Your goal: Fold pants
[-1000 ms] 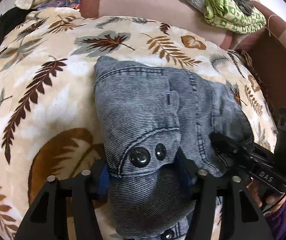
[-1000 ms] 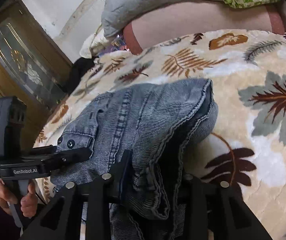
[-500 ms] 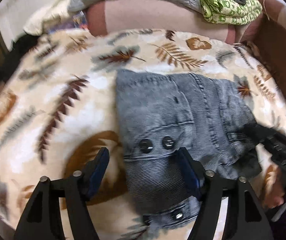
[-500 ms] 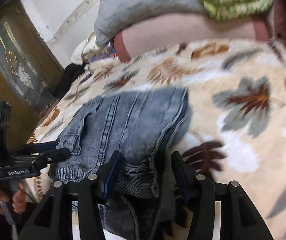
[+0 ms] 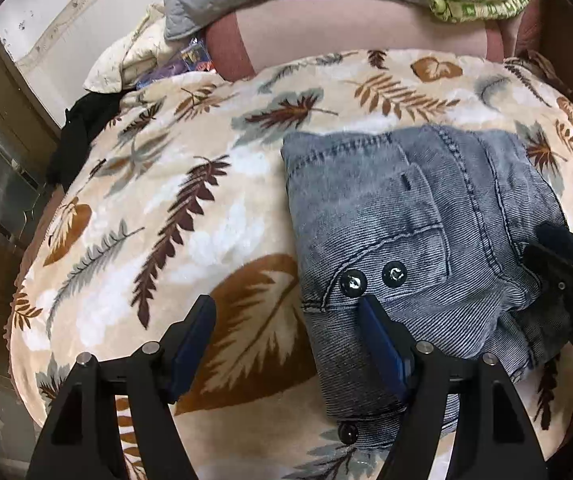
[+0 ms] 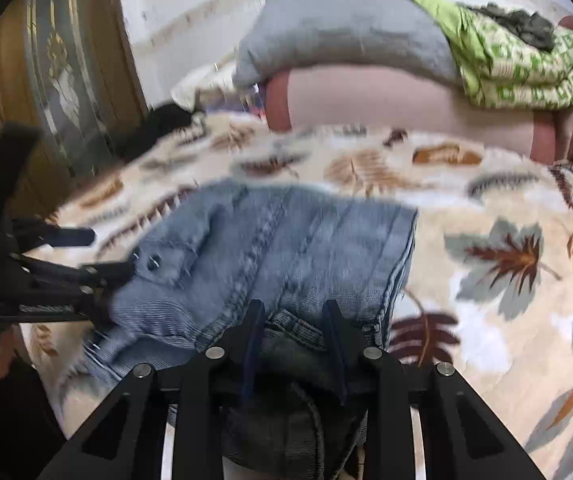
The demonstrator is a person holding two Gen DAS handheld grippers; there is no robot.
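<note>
Folded pants (image 5: 418, 240) lying near the blanket's (image 5: 174, 240) near edge, right gripper (image 6: 294, 344) just closing on their near end, left gripper (image 5: 286, 344) apart, straddling their left edge

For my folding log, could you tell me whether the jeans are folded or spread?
Folded: the jeans lie as a compact, layered bundle on the leaf-print blanket.

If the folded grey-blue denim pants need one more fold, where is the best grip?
Probably the thick near edge of the folded grey-blue denim pants, approached from the near side. The layers stack there, below the two metal snaps, so one pinch should catch them all.
</note>
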